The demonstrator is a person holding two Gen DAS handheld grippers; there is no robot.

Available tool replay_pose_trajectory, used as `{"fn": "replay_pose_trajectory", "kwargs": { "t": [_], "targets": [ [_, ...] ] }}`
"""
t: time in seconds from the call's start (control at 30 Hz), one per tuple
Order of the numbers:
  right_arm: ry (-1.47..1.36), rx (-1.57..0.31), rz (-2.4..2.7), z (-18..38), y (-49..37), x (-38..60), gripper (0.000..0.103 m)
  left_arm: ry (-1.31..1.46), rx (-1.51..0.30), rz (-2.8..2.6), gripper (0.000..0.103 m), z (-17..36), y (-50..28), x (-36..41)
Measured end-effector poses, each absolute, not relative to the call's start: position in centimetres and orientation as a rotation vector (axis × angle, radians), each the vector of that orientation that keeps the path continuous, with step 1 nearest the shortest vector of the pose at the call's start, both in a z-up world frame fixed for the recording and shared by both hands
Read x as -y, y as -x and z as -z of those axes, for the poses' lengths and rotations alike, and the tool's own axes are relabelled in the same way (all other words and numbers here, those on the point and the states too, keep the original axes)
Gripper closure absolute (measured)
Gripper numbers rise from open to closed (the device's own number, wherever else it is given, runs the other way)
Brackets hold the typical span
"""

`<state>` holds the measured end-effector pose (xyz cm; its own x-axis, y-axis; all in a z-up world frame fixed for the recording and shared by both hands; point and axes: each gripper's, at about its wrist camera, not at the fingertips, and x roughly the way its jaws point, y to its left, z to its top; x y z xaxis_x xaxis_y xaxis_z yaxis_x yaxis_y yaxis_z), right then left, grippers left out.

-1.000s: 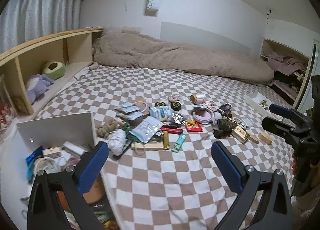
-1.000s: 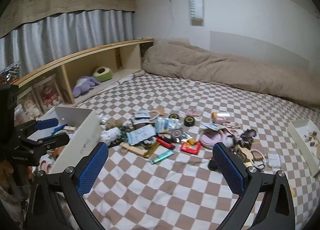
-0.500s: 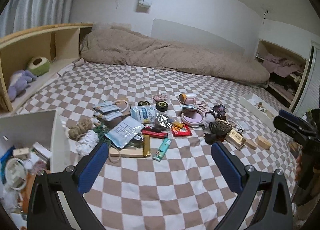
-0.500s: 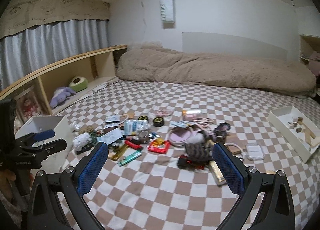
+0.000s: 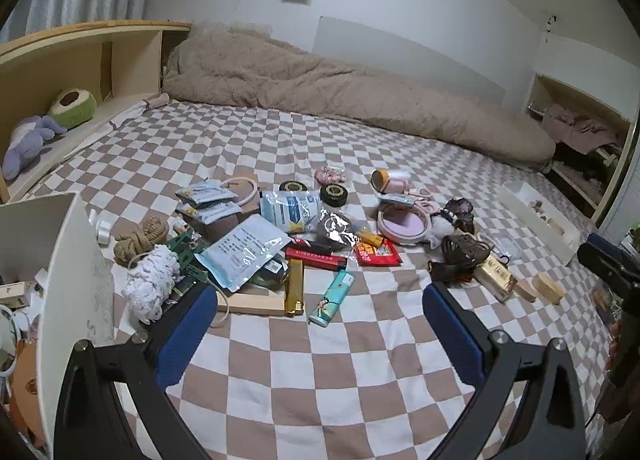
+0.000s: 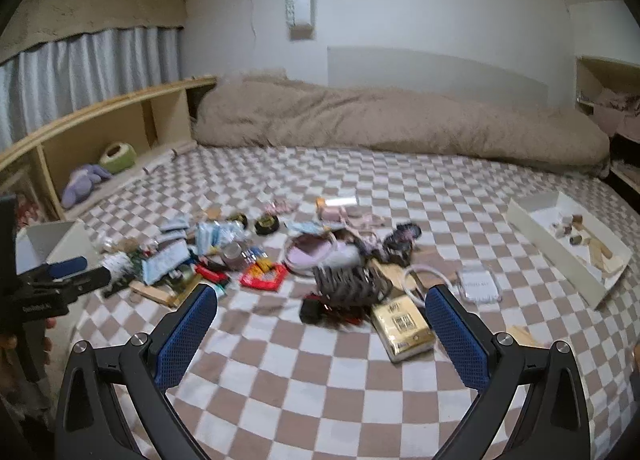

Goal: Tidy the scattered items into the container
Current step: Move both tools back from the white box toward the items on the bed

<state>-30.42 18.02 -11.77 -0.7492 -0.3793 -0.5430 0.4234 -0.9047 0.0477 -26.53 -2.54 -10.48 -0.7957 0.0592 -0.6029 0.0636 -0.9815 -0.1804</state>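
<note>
Scattered small items lie in a pile on the checkered bedspread: a teal lighter [image 5: 332,297], foil packets [image 5: 240,248], a pink compact [image 5: 404,222], a brown hair claw [image 6: 348,284] and a gold box [image 6: 402,322]. The white container [image 5: 76,260] stands at the pile's left end and holds several things. My left gripper [image 5: 318,294] hovers open just short of the lighter, holding nothing. My right gripper [image 6: 320,294] is open and empty too, with the hair claw and gold box just beyond its fingertips.
A shallow white tray [image 6: 560,256] with small wooden pieces lies at the right of the bed. A rolled beige duvet [image 5: 360,92] runs along the far wall. A wooden shelf [image 5: 80,60] with plush toys borders the left side. A hand shows at the right edge.
Both grippers have closed in on the pile. The left view swung right, away from the container. The right gripper shifted right, towards the hair claw and gold box. Both stayed open.
</note>
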Motion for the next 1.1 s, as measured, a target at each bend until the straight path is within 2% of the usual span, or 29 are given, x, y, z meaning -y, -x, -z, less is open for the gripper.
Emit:
{"fn": "replay_pose_trajectory", "kwargs": {
  "t": [0.4,0.83,0.93,1.03,1.1],
  "targets": [
    [-1.075,-0.195,2.566,18.5,33.5,-19.5,0.0,-1.246,-0.154,2.881,0.0,16.0,28.5,1.1],
    [-1.357,-0.157,2.562,24.5,37.1,-21.1,0.0,-1.325,-0.059,2.767,0.0,19.5,29.7,2.8],
    [-1.402,-0.12,2.538,25.4,37.5,-21.3,0.0,-1.344,-0.11,2.737,0.0,20.0,29.9,4.0],
    [-1.409,-0.169,2.541,25.9,37.4,-21.0,0.0,-1.417,-0.181,2.702,0.0,21.0,30.3,4.9],
    [-1.408,-0.186,2.547,26.1,37.2,-21.1,0.0,-1.449,-0.137,2.678,0.0,21.7,30.6,4.7]
  ]
}}
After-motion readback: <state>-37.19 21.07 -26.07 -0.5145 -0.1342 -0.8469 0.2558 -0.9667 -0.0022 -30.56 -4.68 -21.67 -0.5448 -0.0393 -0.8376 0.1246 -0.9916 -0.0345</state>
